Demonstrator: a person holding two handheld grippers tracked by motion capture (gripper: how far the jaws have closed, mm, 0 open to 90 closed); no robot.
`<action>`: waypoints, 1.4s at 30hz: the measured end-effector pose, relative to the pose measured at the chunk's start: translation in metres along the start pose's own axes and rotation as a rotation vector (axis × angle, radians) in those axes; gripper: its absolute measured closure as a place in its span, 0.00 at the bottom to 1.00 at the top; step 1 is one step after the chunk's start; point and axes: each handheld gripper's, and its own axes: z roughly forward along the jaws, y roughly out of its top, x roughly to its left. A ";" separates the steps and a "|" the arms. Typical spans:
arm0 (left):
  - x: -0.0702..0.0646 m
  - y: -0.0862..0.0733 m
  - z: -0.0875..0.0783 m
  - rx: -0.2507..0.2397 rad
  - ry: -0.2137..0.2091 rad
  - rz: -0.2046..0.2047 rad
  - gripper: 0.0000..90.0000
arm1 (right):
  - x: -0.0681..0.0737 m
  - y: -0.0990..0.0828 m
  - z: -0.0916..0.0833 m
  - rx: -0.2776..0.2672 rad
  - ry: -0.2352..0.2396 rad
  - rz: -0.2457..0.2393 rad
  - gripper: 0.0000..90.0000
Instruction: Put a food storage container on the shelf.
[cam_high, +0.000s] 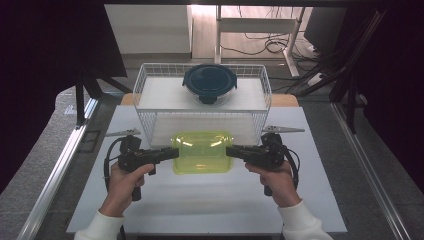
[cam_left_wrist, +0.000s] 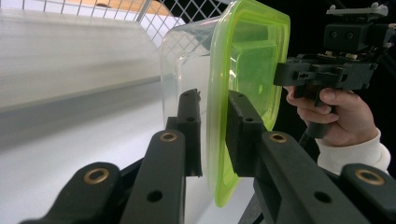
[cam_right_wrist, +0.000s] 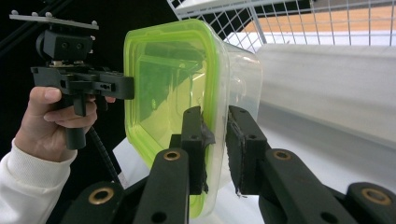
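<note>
High view: clear container with lime-green lid (cam_high: 202, 152) at centre of white bench (cam_high: 210, 205), just in front of white wire basket (cam_high: 145, 90) at 12 o'clock. Lid up, container level.

Left gripper (cam_high: 172, 152) at 9 o'clock of container, fingers pointing toward 3 o'clock, clamped on lid edge at left short side. Right gripper (cam_high: 231, 151) at 3 o'clock of container, fingers pointing toward 9 o'clock, clamped on lid edge at right short side. Left hand (cam_high: 122, 186) and right hand (cam_high: 279, 182) on pistol grips, white sleeves entering from 6 o'clock.

Left gripper view: left gripper (cam_left_wrist: 212, 135) with lid rim between fingers (cam_left_wrist: 189, 121), one finger on clear wall side, other on green lid side. Container (cam_left_wrist: 247, 60) seen edge-on. Right gripper body and right hand (cam_left_wrist: 336, 116) at 3 o'clock, on far side of container.

Right gripper view: right gripper (cam_right_wrist: 215, 140) closed on rim, one finger on lid side, other on clear tub wall side; pads (cam_right_wrist: 201, 140) against plastic. Container (cam_right_wrist: 173, 84) edge-on. Left hand (cam_right_wrist: 46, 126) at 9 o'clock on far side.

Whether container base touches bench: cannot tell.

Round dark-blue lidded container (cam_high: 209, 83) inside basket, toward 12 o'clock, well apart from green-lidded container. Cables on floor beyond bench.
</note>
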 end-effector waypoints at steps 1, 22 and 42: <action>-0.001 0.002 0.000 0.000 0.000 0.002 0.86 | 0.001 0.002 -0.001 0.000 0.000 -0.001 0.85; -0.024 0.060 -0.001 -0.017 0.008 0.090 0.87 | 0.015 0.051 -0.024 -0.059 -0.017 -0.047 0.85; -0.038 0.149 0.000 -0.025 0.021 0.127 0.87 | 0.017 0.134 -0.036 -0.100 -0.029 -0.095 0.86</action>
